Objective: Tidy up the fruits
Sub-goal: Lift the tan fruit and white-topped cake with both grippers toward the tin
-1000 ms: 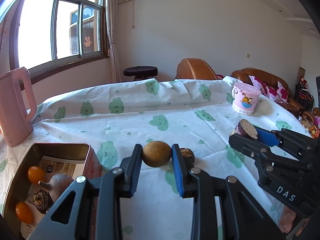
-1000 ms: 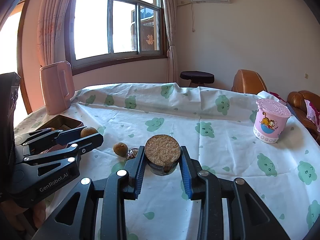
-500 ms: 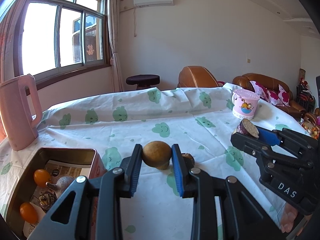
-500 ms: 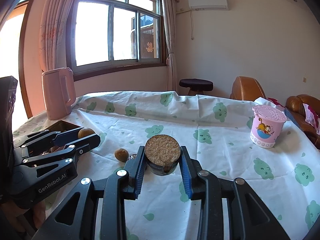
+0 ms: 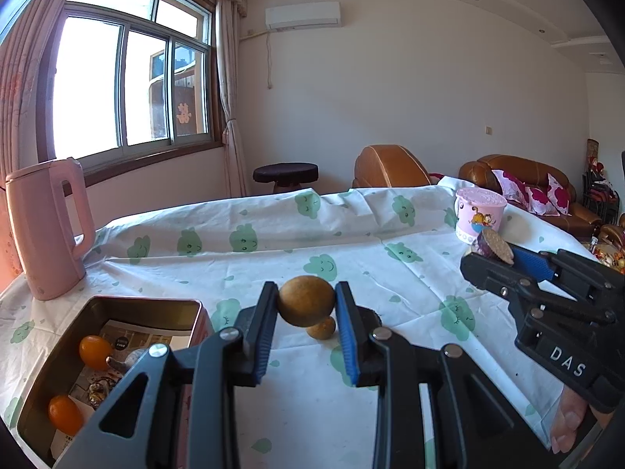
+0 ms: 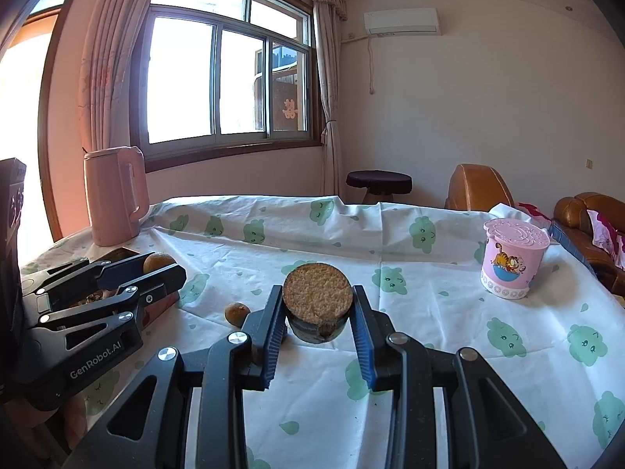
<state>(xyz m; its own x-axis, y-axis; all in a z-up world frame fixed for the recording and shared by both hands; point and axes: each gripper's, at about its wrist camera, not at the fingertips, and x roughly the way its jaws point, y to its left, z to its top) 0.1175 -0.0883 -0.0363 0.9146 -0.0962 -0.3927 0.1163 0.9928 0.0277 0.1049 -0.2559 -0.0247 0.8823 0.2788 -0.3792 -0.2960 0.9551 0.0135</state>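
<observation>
Both tongs rose, gripping round fruit (image 5: 306,300) and halved fruit (image 6: 317,305).

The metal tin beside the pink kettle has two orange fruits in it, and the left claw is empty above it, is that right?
Not quite. The left wrist view shows the left claw shut on a round brown fruit. The rest holds: the metal tin beside the pink kettle holds two orange fruits.

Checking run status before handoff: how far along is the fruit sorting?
Done: two orange fruits and some darker pieces lie in the tin box. In hand: left gripper shut on a round brown fruit; right gripper shut on a cut dark fruit. Left: one small brown fruit on the tablecloth.
</observation>
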